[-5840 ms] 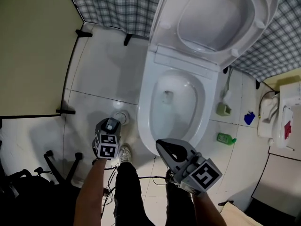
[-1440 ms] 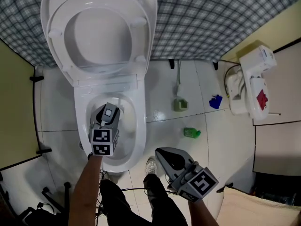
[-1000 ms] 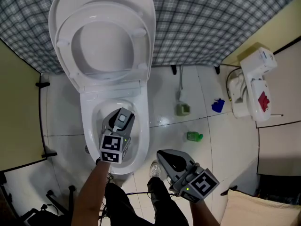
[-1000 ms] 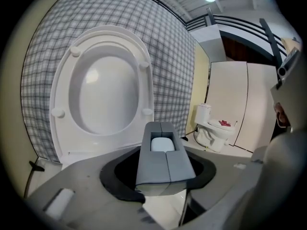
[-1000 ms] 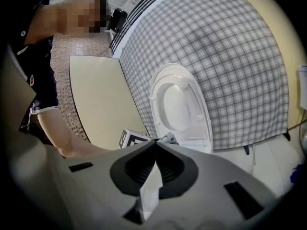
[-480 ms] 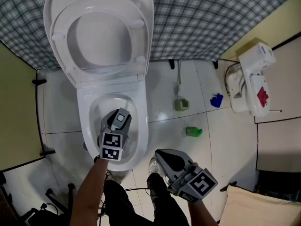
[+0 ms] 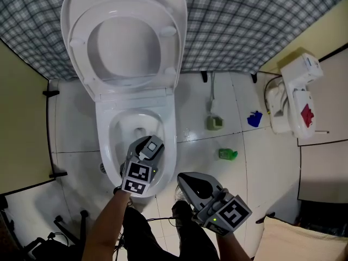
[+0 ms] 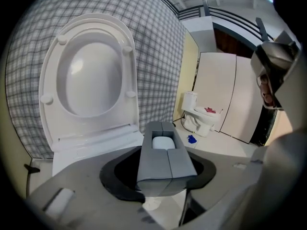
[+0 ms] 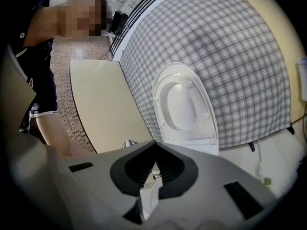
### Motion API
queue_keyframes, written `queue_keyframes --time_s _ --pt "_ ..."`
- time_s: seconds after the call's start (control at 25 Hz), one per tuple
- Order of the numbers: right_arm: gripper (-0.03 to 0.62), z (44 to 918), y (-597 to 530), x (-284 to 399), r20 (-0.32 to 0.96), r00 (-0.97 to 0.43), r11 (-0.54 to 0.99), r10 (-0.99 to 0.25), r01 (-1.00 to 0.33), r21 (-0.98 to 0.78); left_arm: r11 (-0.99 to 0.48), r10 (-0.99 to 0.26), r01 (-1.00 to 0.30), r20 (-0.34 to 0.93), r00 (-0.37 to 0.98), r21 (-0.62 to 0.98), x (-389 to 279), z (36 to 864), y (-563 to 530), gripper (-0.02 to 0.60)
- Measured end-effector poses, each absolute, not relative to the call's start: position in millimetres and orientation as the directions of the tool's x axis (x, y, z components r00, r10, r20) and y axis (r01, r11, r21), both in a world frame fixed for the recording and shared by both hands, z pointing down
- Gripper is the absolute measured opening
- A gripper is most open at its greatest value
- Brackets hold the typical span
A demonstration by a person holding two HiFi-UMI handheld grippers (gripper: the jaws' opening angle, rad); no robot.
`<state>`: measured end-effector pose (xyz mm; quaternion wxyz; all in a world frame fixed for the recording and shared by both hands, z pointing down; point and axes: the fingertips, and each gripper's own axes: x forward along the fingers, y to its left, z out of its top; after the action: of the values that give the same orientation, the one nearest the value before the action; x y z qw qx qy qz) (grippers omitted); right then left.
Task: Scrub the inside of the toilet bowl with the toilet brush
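Observation:
The white toilet stands with its lid [image 7: 128, 37] raised against a checked curtain, and its bowl [image 7: 133, 132] is uncovered. My left gripper [image 7: 152, 144] hangs over the near part of the bowl; its two grey halves [image 8: 162, 126] meet at a seam with nothing between them, facing the lid [image 8: 88, 78]. My right gripper [image 7: 182, 177] is over the floor just right of the bowl's front, shut and empty, and its tips [image 9: 154, 143] touch. The toilet brush [image 7: 213, 121] stands in its green holder on the tiles right of the toilet, apart from both grippers.
A green bottle [image 7: 228, 154] and a blue object [image 7: 254, 118] lie on the tiles near the brush. A small white fixture [image 7: 293, 97] sits at the right wall. A beige partition [image 7: 22, 118] closes the left side. My shoe [image 7: 179, 192] and cables are by the bowl's front. A person [image 9: 48, 80] stands behind the partition.
My left gripper has moved down and to the right, from the middle of the bowl toward its near rim. The right gripper has stayed where it was.

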<state>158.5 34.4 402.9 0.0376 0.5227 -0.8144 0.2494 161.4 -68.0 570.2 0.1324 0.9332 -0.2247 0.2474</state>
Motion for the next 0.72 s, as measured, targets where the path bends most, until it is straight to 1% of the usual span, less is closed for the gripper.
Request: queue_keyframes --time_s 0.12,0.24,0.36,0.6,0.72 --pt "0.000 410.9 40.4 162.7 0.335 -0.445 0.318 -0.830 -0.873 -0.371 -0.874 -0.354 -0.479 0.571 0.741 0.080 156.9 592.6 -65.5 0.213" --pt "0.000 411.9 44.5 166.4 0.340 -0.444 0.315 -0.829 -0.873 -0.373 -0.875 -0.354 -0.479 0.589 0.726 0.065 153.0 598.6 -61.5 0.215" --pt "0.000 408.5 48.1 168.9 0.344 -0.444 0.313 -0.827 -0.873 -0.374 -0.880 -0.336 -0.466 0.576 0.745 0.090 152.0 586.1 -48.7 0.215" --pt "0.000 395.3 52.3 167.2 0.330 -0.464 0.341 -0.822 -0.865 -0.369 -0.880 -0.260 -0.427 0.541 0.800 0.209 150.1 546.7 -9.0 0.213" --pt "0.000 395.4 55.0 166.8 0.322 -0.467 0.345 -0.823 -0.863 -0.369 -0.878 -0.275 -0.438 0.547 0.790 0.192 144.8 552.3 4.7 0.213"
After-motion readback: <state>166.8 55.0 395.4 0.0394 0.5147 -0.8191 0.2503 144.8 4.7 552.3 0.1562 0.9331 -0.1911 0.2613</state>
